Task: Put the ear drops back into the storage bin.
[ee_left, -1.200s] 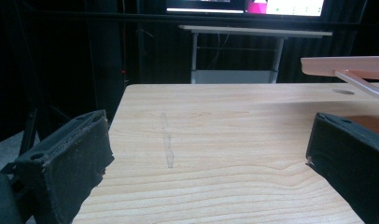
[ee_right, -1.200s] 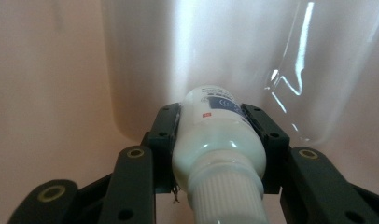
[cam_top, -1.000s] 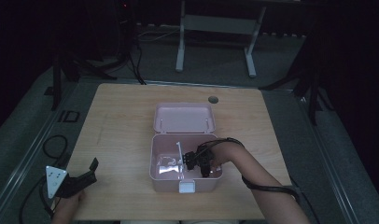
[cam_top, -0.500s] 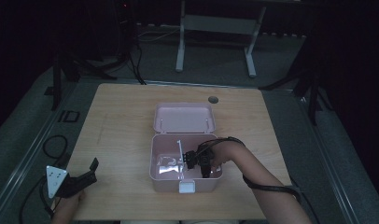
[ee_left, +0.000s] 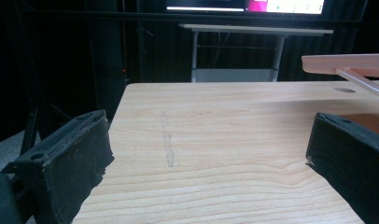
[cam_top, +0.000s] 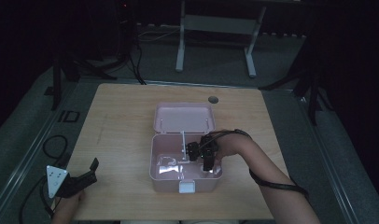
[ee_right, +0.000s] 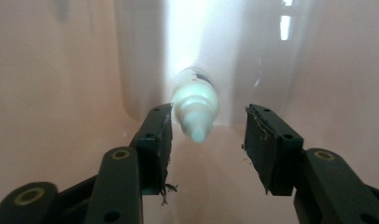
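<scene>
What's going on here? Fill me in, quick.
A person works at a table with a gripper in each hand. The right gripper reaches down into an open pink box. Its jaws have just been opening around a small white bottle standing against the box wall; the bottle's tip lies between the fingers, but they no longer press on it. The left gripper rests open at the table's near left corner, holding nothing.
</scene>
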Motion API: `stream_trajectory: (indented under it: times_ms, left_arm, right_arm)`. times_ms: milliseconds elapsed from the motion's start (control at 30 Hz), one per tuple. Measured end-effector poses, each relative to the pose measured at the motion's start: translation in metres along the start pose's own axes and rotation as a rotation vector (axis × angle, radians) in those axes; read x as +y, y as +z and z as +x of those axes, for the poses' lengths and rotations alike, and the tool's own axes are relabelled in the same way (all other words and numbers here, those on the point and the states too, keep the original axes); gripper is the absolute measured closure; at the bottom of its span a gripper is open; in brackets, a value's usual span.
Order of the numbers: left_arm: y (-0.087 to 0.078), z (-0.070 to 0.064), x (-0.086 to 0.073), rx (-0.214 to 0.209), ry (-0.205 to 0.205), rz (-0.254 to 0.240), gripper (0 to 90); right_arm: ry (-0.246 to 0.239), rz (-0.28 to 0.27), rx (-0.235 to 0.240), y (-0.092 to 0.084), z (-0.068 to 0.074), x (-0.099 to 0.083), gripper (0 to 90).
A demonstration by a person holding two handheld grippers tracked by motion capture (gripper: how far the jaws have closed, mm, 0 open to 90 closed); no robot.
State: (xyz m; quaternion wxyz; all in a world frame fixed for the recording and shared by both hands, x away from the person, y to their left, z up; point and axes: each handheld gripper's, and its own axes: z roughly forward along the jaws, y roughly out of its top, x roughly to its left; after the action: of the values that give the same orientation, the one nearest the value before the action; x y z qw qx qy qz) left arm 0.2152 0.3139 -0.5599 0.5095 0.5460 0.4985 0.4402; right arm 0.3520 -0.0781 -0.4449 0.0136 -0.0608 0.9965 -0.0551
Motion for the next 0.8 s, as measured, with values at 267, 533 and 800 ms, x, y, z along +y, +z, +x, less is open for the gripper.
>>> stream_trajectory:
  times_ms: [267, 533, 800]
  left_arm:
    - [0.000, 0.000, 0.000, 0.000, -0.001, 0.000, 0.4]
    - [0.000, 0.000, 0.000, 0.001, 0.002, 0.002, 0.4]
    - [0.000, 0.000, 0.000, 0.001, 0.002, 0.004, 0.4]
  right_arm:
    - [0.019, -0.067, -0.039, -0.036, 0.001, -0.011, 43.8]
    - [0.054, -0.111, -0.050, -0.057, 0.005, -0.026, 37.0]
    - [0.115, -0.153, -0.072, -0.072, 0.005, -0.053, 31.1]
